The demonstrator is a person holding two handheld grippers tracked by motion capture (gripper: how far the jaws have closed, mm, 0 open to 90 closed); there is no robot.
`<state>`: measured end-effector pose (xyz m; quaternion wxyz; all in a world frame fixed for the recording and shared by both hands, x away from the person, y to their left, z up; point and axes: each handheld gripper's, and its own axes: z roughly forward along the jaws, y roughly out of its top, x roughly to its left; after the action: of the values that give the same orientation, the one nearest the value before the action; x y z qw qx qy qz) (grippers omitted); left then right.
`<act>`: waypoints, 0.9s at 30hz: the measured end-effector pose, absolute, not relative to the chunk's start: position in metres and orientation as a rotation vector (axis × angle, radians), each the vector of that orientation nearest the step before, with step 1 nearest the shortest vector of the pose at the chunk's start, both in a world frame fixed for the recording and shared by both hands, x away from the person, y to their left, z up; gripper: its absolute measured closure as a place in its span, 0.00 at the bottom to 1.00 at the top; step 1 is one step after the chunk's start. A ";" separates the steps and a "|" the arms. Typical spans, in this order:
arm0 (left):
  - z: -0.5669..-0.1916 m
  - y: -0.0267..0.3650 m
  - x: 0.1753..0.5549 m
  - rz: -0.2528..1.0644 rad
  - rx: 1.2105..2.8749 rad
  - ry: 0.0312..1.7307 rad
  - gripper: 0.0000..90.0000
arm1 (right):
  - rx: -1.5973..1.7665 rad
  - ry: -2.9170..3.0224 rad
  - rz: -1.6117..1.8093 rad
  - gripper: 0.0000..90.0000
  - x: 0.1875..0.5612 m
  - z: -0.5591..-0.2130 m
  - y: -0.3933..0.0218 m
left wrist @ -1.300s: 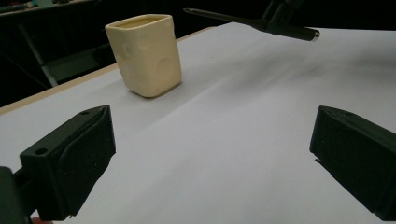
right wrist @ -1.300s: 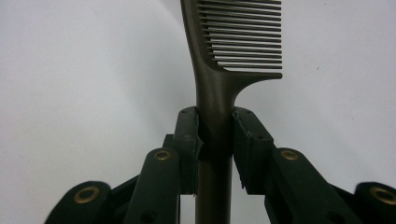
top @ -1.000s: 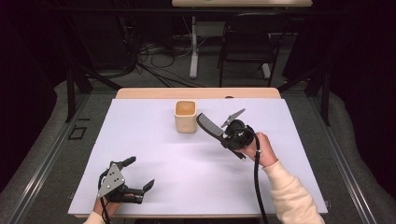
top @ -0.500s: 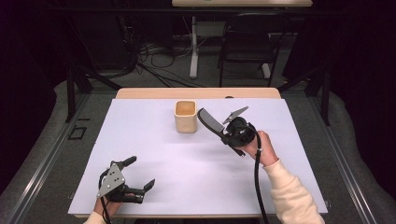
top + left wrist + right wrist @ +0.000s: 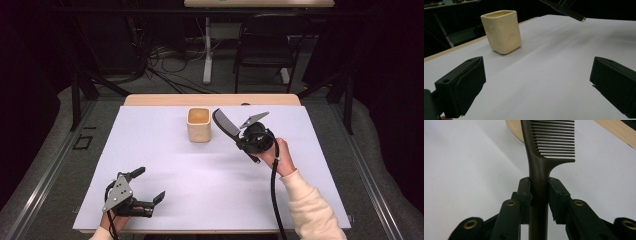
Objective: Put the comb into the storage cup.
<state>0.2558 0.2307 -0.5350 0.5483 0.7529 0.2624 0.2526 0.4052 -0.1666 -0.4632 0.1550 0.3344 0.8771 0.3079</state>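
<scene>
A cream square cup [image 5: 199, 124] stands upright near the far middle of the white table cover [image 5: 200, 170]; it also rises ahead in the left gripper view [image 5: 502, 31]. My right gripper [image 5: 239, 139] is shut on the handle of a dark brown comb [image 5: 225, 123], held above the table just right of the cup, comb end pointing toward it. Up close the comb [image 5: 544, 155] sits clamped between the two pads [image 5: 524, 192], teeth facing right. My left gripper [image 5: 148, 185] rests at the near left of the table, jaws wide apart with nothing between its fingers [image 5: 461, 85].
The wooden table edge [image 5: 210, 100] shows beyond the white cover. A black chair [image 5: 265, 47], cables and stand legs occupy the dark floor behind the table. A black cable [image 5: 274, 195] trails from the right gripper along the sleeve.
</scene>
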 end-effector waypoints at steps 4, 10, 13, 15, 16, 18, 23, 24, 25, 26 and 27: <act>-0.534 0.231 0.255 0.605 1.781 0.613 0.00 | 0.958 2.510 0.893 0.81 0.407 -0.463 -0.166; -0.534 0.231 0.255 0.603 1.780 0.615 0.00 | 0.959 2.484 0.941 0.81 0.409 -0.460 -0.165; -0.534 0.231 0.255 0.603 1.782 0.622 0.00 | 0.964 2.475 0.963 0.81 0.409 -0.458 -0.163; -0.534 0.231 0.255 0.605 1.782 0.618 0.00 | 0.957 2.466 0.977 0.81 0.410 -0.457 -0.161; -0.534 0.231 0.255 0.602 1.783 0.618 0.00 | 0.949 2.466 0.983 0.81 0.411 -0.456 -0.159; -0.534 0.231 0.254 0.604 1.783 0.617 0.00 | 0.941 2.465 0.978 0.81 0.412 -0.454 -0.156; -0.534 0.231 0.254 0.603 1.779 0.618 0.00 | 0.915 2.446 1.014 0.81 0.415 -0.447 -0.150; -0.534 0.231 0.254 0.604 1.780 0.618 0.00 | 0.911 2.435 1.028 0.81 0.417 -0.446 -0.148; -0.534 0.231 0.254 0.605 1.781 0.617 0.00 | 0.911 2.435 1.028 0.81 0.417 -0.446 -0.148; -0.534 0.231 0.254 0.605 1.781 0.616 0.00 | 0.909 2.436 1.029 0.81 0.418 -0.446 -0.148; -0.534 0.231 0.254 0.605 1.781 0.615 0.00 | 0.911 2.434 1.031 0.81 0.420 -0.447 -0.147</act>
<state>0.2541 0.2313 -0.5340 0.5491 0.7521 0.2597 0.2557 0.4203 -0.1469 -0.4471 0.1722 0.3210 0.8575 0.3633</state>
